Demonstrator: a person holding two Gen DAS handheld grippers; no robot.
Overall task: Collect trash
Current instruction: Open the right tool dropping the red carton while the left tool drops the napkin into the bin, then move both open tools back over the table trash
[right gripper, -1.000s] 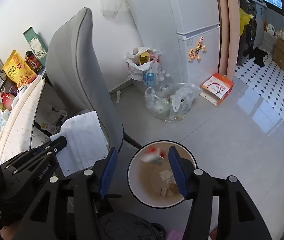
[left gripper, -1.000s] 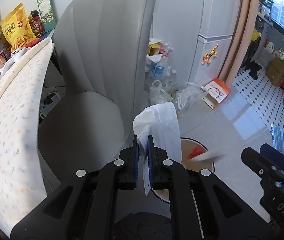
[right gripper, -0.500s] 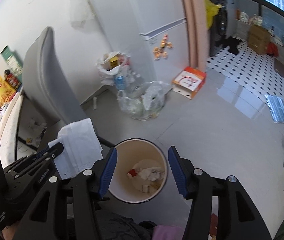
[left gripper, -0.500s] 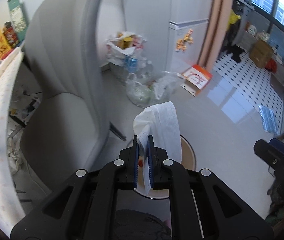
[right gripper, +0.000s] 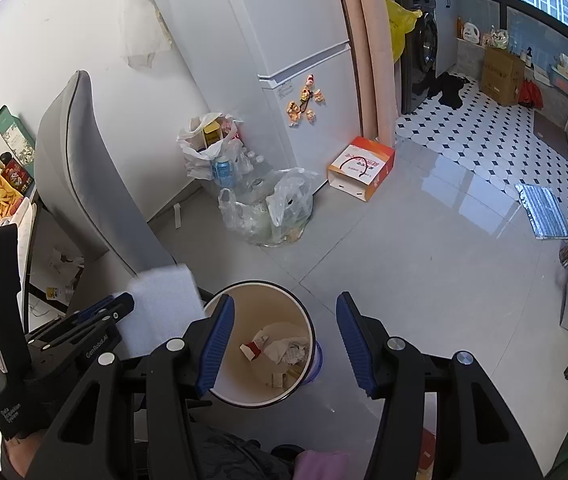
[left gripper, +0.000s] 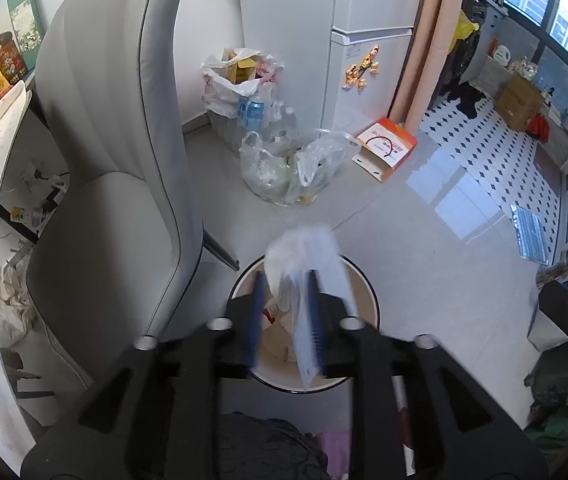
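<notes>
Half a second ago the left claw (left gripper: pixel 286 312) pinched the white tissue (left gripper: pixel 308 264) tight; its jaws have now parted, and the blurred tissue hangs loose between them, against the right-hand finger, directly above the bin. Largest nearby is the grey chair (left gripper: pixel 116 152) just left of the round bin (right gripper: pixel 220 392), which stands on the floor with crumpled scraps (right gripper: pixel 280 350) inside. Smallest, the right claw (right gripper: pixel 282 344) hangs over the bin with jaws spread wide, holding nothing.
</notes>
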